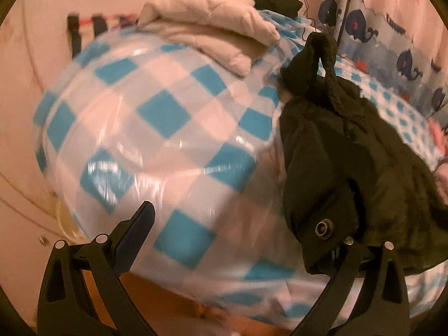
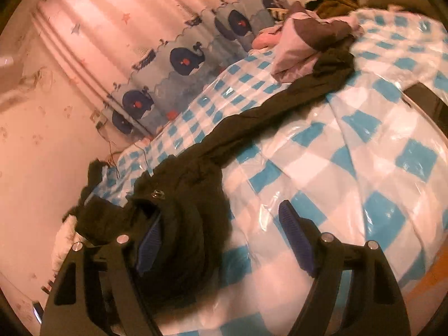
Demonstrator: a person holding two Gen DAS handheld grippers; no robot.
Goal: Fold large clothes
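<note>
Coat [image 1: 350, 151], dark and bulky, lies in a long rumpled strip across the bed [image 1: 168, 117], which wears a blue-and-white checked cover under a glossy plastic sheet. One end of the coat reaches the near edge of the bed; the far end trails toward the pile of other clothes [image 2: 308, 44] at the far side.

Left gripper [image 1: 238, 240]: jaws spread wide. Coat hem with a metal snap [image 1: 324, 227] drapes over one finger; the other finger stands clear over the checked cover. No pinch seen.

Right gripper [image 2: 221, 232]: jaws stand apart with a thick roll of coat bunched against one blue pad [image 2: 149, 240]. The other pad [image 2: 296, 240] looks clear of the cloth, so no firm grip that I can make out.

Risks, as I judge them:
- Coat only drapes on the fingers, so it may slide off if either hand lifts before closing.
- Thick padded cloth may be caught in part, leaving a twisted, uneven fold.
- Slick plastic sheet could be pinched along with the hem and dragged.
- The strip is twisted along its length; folding it unspread would lock in the bunching.

Around: a folded cream quilt [image 1: 218, 28] at the far edge in the left view, a curtain with whales [image 2: 179, 64] beside the bed, the clothes pile touching the coat's far end, and a cable [image 1: 306, 2] hanging from a wall socket. The quilt and pile limit room to spread the coat.
</note>
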